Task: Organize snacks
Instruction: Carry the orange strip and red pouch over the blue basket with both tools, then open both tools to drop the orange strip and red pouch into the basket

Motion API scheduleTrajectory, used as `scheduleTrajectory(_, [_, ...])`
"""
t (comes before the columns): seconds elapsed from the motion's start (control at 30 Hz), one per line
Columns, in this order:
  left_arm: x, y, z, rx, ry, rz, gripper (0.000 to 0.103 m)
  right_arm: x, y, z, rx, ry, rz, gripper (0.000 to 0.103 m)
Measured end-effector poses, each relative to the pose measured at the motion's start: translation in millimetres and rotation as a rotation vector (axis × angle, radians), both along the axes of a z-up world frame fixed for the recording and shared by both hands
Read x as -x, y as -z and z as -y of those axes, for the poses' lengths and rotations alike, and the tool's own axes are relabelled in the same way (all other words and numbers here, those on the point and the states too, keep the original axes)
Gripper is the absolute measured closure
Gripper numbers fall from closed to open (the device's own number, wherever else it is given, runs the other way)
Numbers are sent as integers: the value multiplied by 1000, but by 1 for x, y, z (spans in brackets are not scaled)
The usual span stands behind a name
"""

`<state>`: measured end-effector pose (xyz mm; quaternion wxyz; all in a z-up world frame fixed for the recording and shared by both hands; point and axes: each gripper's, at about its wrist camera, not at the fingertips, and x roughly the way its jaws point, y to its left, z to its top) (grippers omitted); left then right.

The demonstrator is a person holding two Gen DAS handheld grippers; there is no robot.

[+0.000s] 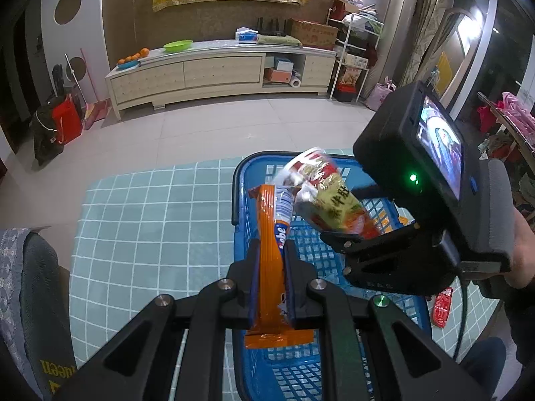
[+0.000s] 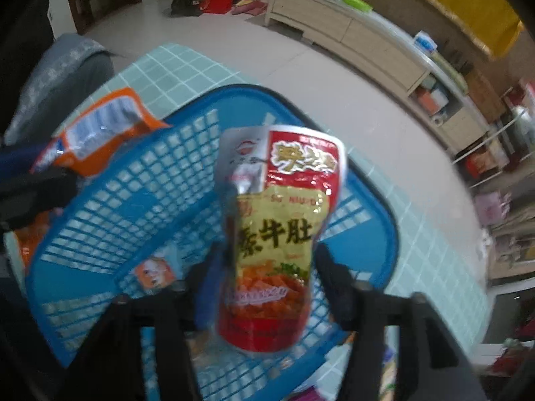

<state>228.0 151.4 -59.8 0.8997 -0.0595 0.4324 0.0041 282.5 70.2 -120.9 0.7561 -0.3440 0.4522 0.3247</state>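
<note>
Two grippers are over one blue basket (image 1: 311, 257), which stands on a teal grid-patterned mat (image 1: 140, 220) on a pale tiled floor.

Left gripper (image 1: 271, 280): jaws closed tight on an orange snack packet (image 1: 267, 250). The packet stands roughly upright between the pads, its lower end hanging below the fingers over the near part of the basket, its upper end reaching toward the basket's far left rim. In the right wrist view the same packet (image 2: 100, 127) shows at the basket's left rim.

Right gripper (image 2: 267, 287): jaws stand wide apart, with a red-and-yellow snack pouch (image 2: 281, 234) between them. The right finger is clear of the pouch; the left finger lies close along its edge (contact there cannot be judged, the frame is blurred). No firm grip is evident. The pouch is above the basket's lattice floor, toward the middle; from the left wrist view it (image 1: 321, 193) is tilted, over the basket's far half, beside the orange packet's upper end.

Inside the basket, one small orange-and-white packet (image 2: 154, 275) lies on the floor near the right gripper's left finger. A red sachet (image 1: 442, 307) lies on the mat outside the basket's right rim.

A person's hand (image 1: 521, 250) holds the right gripper's handle.
</note>
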Motion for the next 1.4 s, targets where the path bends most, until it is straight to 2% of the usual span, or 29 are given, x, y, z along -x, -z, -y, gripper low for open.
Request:
scheduleTrajectory(0.07, [0,1,-1,-3,-4,-4,91,0,0,2,16,11,50,11])
scheduleTrajectory(0.2, [3,1,-2,-1,-11,-10,91,6,-7,10,-18,13,48,8])
scheduleTrajectory(0.8, [20,-17,22,-8,24,23,91,21,-44,69,-195,277,-47,8])
scheduleTrajectory(1.03, [7,-10,30,-15,31,15,91,12,-41,89,-286,363,-127,8])
scheduleTrajectory(1.4, [-30,12,28,-19,31,-5,91,-14,-23,96,-328,429,-166,7])
